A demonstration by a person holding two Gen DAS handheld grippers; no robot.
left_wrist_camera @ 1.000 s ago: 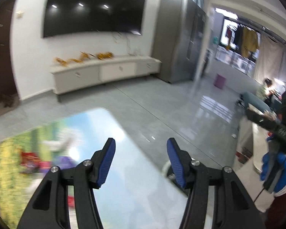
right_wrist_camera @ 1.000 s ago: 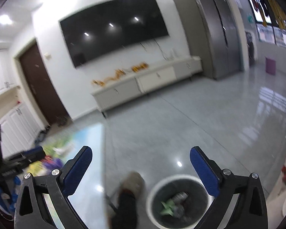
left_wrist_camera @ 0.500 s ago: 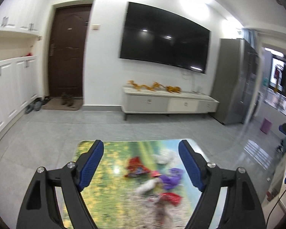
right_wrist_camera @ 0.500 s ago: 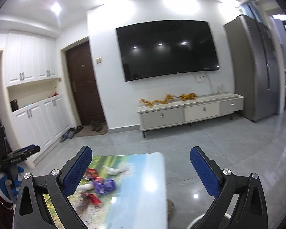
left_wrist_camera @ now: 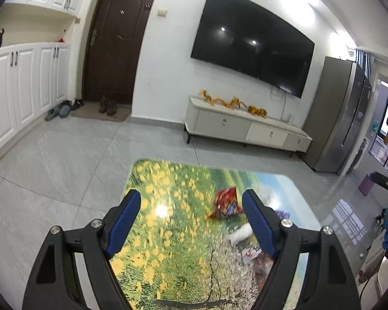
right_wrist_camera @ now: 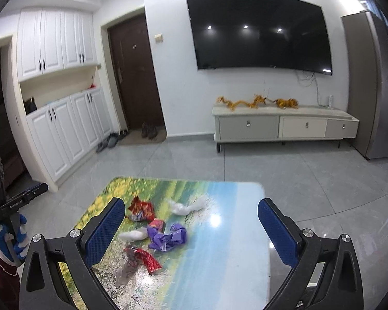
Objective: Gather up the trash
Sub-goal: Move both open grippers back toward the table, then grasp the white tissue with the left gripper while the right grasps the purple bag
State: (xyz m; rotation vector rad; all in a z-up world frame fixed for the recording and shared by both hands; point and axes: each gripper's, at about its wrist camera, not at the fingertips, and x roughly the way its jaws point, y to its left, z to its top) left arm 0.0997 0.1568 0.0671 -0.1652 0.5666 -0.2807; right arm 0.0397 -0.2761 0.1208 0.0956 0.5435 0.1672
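Note:
Several pieces of trash lie on the low table [right_wrist_camera: 219,258] with its flower-and-meadow print: a red snack wrapper [right_wrist_camera: 141,210], crumpled white plastic [right_wrist_camera: 186,206], a purple wrapper [right_wrist_camera: 168,237], a white tissue [right_wrist_camera: 133,235] and another red wrapper [right_wrist_camera: 147,258]. My right gripper [right_wrist_camera: 191,202] hangs open above the table's near end, nothing between its blue pads. My left gripper [left_wrist_camera: 191,193] is open too and empty, over the table [left_wrist_camera: 168,232], left of the red wrapper [left_wrist_camera: 226,204] and the tissue [left_wrist_camera: 239,235]. The pile's right part is hidden behind its right finger.
Grey tile floor surrounds the table. A TV stand [right_wrist_camera: 284,126] sits under a wall TV [right_wrist_camera: 258,31]. Shoes [right_wrist_camera: 147,130] lie by the brown door, white cabinets [right_wrist_camera: 64,134] line the left wall, and a grey fridge [right_wrist_camera: 372,90] stands right. A gloved hand [right_wrist_camera: 15,235] holds the left gripper.
Both views have swung left, away from the floor and the round bin, onto the table and its trash. The left jaws have spread wider. The right jaws stay wide.

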